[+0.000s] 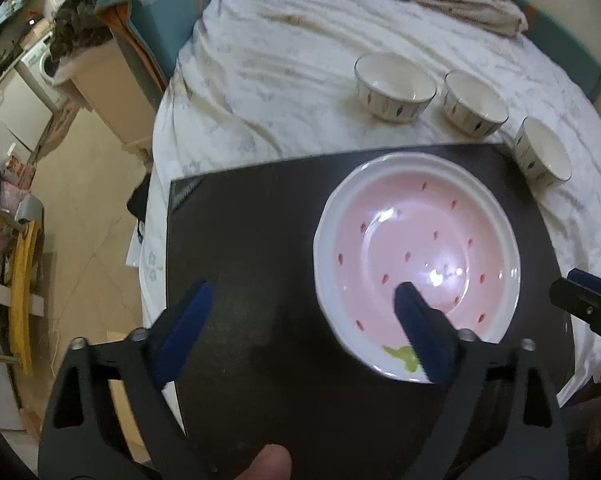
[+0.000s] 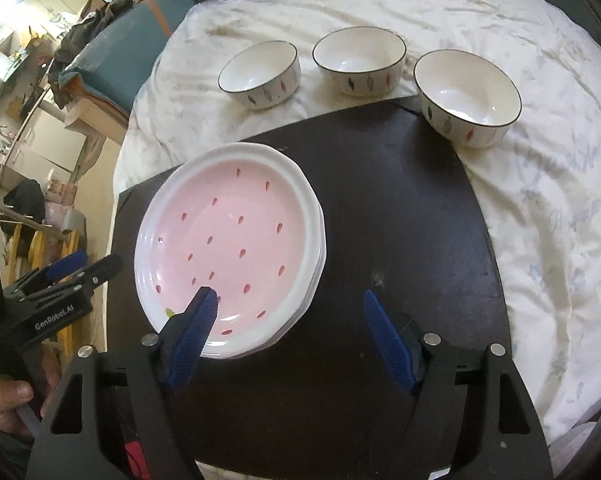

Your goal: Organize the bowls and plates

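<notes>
- you are holding both grippers, left and right, spread wide and grasping nothing.
- plates are sitting stacked, centre-left in the right view; bowls are lining the top.
- glazed ceramic: stiff, slippery, breakable, probably heavy stacked; pinch the rim.

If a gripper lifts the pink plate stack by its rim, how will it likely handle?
The pink plate stack looks glazed, with glare on its face, so probably slippery for the pads. Several rims show at its edge; likely heavy, and the plates could shift. Looks ceramic, probably rigid and chip-prone.
</notes>
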Demonstrator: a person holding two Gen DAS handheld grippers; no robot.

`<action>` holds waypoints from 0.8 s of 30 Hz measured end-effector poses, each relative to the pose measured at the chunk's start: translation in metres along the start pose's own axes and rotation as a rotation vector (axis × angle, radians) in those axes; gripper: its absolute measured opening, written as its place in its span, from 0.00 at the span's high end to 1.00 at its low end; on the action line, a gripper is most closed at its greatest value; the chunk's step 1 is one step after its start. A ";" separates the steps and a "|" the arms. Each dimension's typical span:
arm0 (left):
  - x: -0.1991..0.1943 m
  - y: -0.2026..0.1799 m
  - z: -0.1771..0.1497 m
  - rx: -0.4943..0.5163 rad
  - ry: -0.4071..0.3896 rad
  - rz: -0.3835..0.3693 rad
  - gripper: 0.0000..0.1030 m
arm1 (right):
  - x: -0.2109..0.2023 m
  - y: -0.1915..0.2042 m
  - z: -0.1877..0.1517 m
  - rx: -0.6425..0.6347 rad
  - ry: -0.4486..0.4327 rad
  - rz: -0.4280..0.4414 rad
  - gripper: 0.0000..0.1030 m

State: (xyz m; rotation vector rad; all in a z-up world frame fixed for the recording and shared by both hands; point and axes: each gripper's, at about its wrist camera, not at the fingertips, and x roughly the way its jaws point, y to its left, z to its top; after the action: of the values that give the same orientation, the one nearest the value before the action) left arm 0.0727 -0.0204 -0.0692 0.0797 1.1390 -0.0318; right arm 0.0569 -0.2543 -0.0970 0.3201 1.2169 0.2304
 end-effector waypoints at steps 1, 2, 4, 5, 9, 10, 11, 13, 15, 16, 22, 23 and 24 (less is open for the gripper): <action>-0.003 -0.001 0.000 0.006 -0.014 0.000 0.06 | -0.002 -0.001 0.000 0.008 -0.007 0.004 0.24; -0.007 -0.004 0.001 0.015 -0.034 -0.003 0.04 | -0.003 -0.002 0.001 0.012 -0.012 0.004 0.24; -0.012 -0.007 0.002 0.025 -0.061 -0.005 0.02 | -0.007 -0.004 0.001 0.018 -0.024 0.005 0.24; -0.015 -0.010 0.002 0.035 -0.079 -0.008 0.01 | -0.010 -0.005 0.002 0.023 -0.033 0.006 0.24; -0.012 -0.020 0.008 0.042 -0.070 -0.004 0.01 | -0.021 -0.012 0.003 0.045 -0.067 0.015 0.24; -0.011 -0.023 0.012 0.040 -0.059 -0.015 0.01 | -0.025 -0.014 0.003 0.049 -0.073 0.021 0.24; -0.011 -0.026 0.015 0.035 -0.055 -0.017 0.01 | -0.029 -0.016 0.004 0.046 -0.082 0.025 0.24; -0.013 -0.032 0.021 0.022 -0.059 -0.016 0.01 | -0.035 -0.018 0.004 0.027 -0.102 0.009 0.24; -0.015 -0.043 0.030 0.014 -0.065 -0.017 0.01 | -0.044 -0.022 0.007 0.004 -0.120 -0.012 0.24; -0.015 -0.051 0.035 0.016 -0.062 -0.019 0.01 | -0.049 -0.027 0.009 0.003 -0.132 -0.013 0.24; -0.015 -0.094 0.062 0.049 -0.058 -0.034 0.01 | -0.065 -0.065 0.035 0.096 -0.182 0.002 0.24; -0.014 -0.100 0.065 0.049 -0.057 -0.037 0.01 | -0.067 -0.073 0.041 0.120 -0.187 0.014 0.24; -0.013 -0.106 0.069 0.043 -0.052 -0.039 0.01 | -0.068 -0.078 0.047 0.132 -0.193 0.016 0.24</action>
State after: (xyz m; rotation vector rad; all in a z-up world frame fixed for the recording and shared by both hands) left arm 0.1227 -0.1313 -0.0341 0.0941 1.0884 -0.0928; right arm 0.0793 -0.3560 -0.0508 0.4561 1.0411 0.1295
